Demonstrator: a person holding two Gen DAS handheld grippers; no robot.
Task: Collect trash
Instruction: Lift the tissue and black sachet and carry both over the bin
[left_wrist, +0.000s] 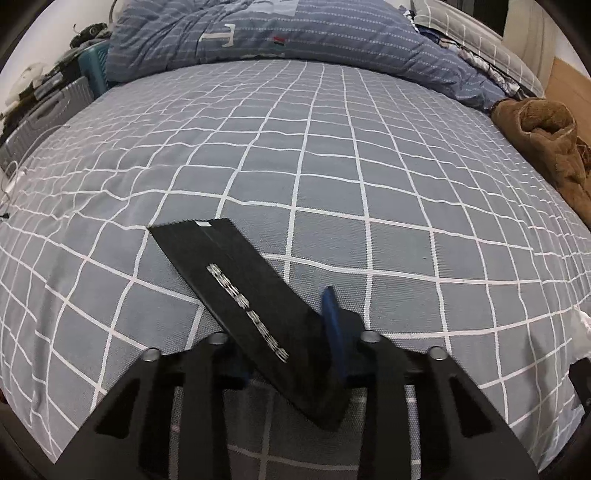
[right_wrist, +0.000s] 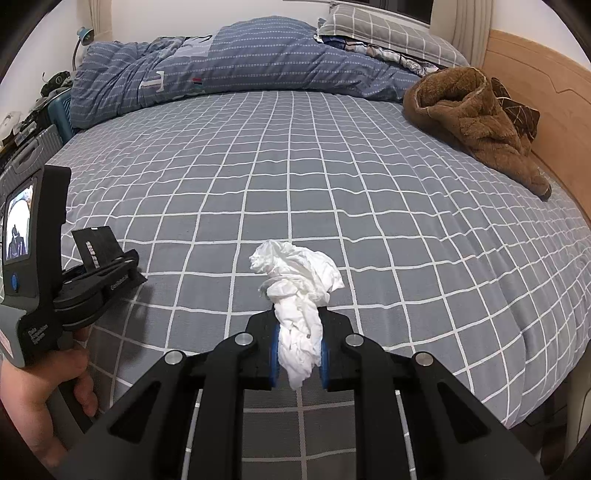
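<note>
Nearest, the right gripper (right_wrist: 298, 360) is clamped on a crumpled white tissue wad (right_wrist: 299, 280), soft and light, above the grey checked bedsheet (right_wrist: 332, 177). The left gripper (left_wrist: 291, 354) pinches a flat black foil wrapper (left_wrist: 236, 280), thin and slippery. Beyond, a brown fleece garment (right_wrist: 476, 122) lies on the sheet.

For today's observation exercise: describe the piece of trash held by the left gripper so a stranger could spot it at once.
Start at the grey checked bed. At its near edge the left gripper pinches a black wrapper, flat, with silver lettering. The other trash, a white crumpled tissue, is in the right gripper.
</note>
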